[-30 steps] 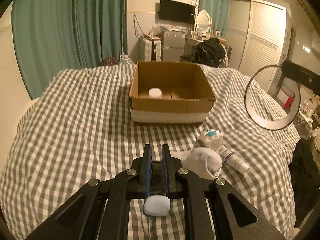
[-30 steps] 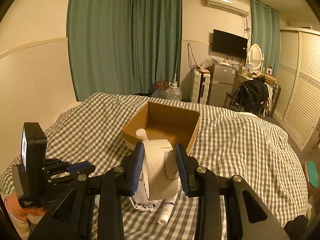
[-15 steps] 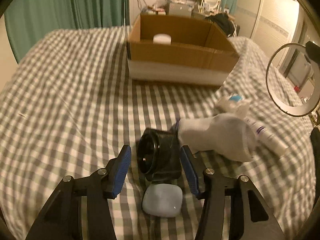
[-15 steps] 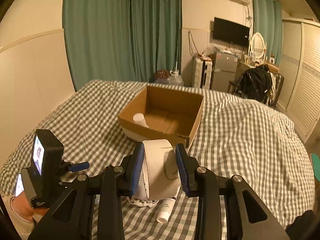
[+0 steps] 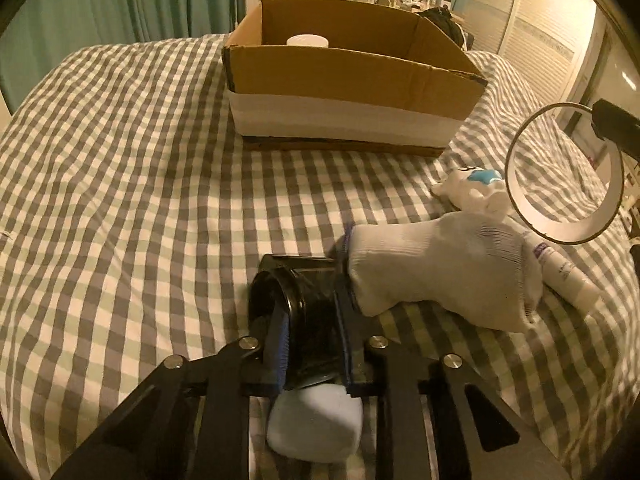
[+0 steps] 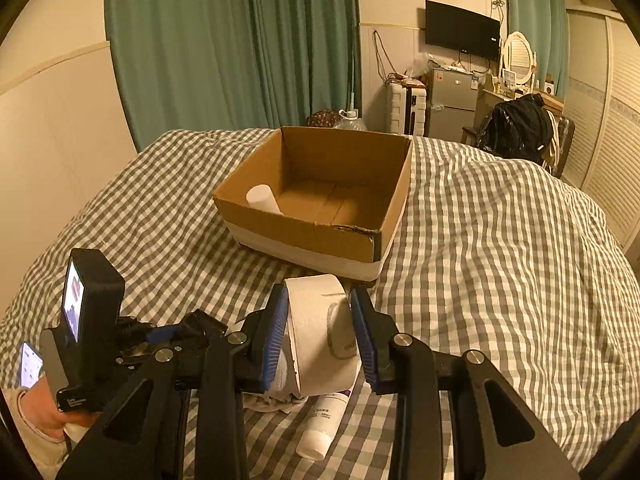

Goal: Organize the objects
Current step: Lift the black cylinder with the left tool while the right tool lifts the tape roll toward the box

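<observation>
Box (image 5: 352,76): open brown cardboard with a white band low round its walls; stands on the bed at the far side; a white cylinder (image 6: 264,199) lies inside at its left corner.
Bed (image 5: 120,184): soft grey-and-white check cover, gently creased.
Black roll (image 5: 308,300): glossy, ring-shaped tape, lying on the cover between the left pads.
Left gripper (image 5: 310,344): black, blue-padded, tilted steeply down; jaws closing, pads pressed on the black roll's two sides.
Sock (image 5: 436,268): white ribbed knit, just right of the roll, touching it.
Tube (image 5: 560,268): smooth white plastic, beside the sock's toe.
Pale case (image 5: 316,420): rounded and matte, under the left gripper.
White roll (image 6: 320,336): wide paper tape ring, upright.
Right gripper (image 6: 320,340): angled down over the bed, clamped on the white roll, short of the box.
</observation>
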Tool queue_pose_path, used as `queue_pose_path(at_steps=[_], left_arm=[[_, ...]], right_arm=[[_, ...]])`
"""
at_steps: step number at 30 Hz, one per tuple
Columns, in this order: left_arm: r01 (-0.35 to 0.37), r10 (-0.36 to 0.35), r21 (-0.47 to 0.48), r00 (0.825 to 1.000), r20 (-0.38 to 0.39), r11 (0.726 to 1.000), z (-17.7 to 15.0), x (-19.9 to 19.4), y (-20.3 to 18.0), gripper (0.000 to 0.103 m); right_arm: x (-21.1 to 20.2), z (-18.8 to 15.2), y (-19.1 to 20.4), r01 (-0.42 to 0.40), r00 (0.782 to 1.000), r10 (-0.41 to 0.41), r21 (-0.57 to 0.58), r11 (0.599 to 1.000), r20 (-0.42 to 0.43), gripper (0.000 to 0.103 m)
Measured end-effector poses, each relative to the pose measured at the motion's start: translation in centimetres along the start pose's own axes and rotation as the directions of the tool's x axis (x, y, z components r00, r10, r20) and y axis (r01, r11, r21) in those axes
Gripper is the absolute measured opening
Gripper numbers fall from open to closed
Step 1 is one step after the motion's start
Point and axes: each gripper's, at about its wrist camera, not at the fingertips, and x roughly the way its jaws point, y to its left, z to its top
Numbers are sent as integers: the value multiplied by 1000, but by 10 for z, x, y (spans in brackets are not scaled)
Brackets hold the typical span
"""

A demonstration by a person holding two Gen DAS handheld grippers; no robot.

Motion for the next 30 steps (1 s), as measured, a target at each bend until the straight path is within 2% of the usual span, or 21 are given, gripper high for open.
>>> queue_pose_path(at_steps=[2, 8, 13, 21, 28, 30], left_arm=[[31, -31, -21, 1000, 5, 999, 2, -5, 2, 12], [34, -33, -11, 996, 78, 999, 14, -37, -4, 11], [15, -16, 9, 988, 151, 1000, 30, -76, -9, 11], [14, -26, 46, 962, 272, 999, 73, -134, -17, 11], [28, -43, 50, 942, 333, 998, 121, -144, -17, 11], [23, -37, 44, 931, 364, 999, 137, -142, -17, 11]], right_arm=[[-4, 1, -1, 3, 1000, -3, 3, 1000, 2, 32], [-24, 4, 5, 18, 1000, -18, -16, 1000, 24, 32], [-51, 17, 13, 37, 997, -34, -40, 999, 75, 32], [-86, 40, 35, 77, 984, -56, -117, 990, 172, 32], [-84, 75, 45, 93, 973, -55, -161, 983, 224, 32], [-77, 86, 45, 96, 971, -56, -163, 982, 231, 32]])
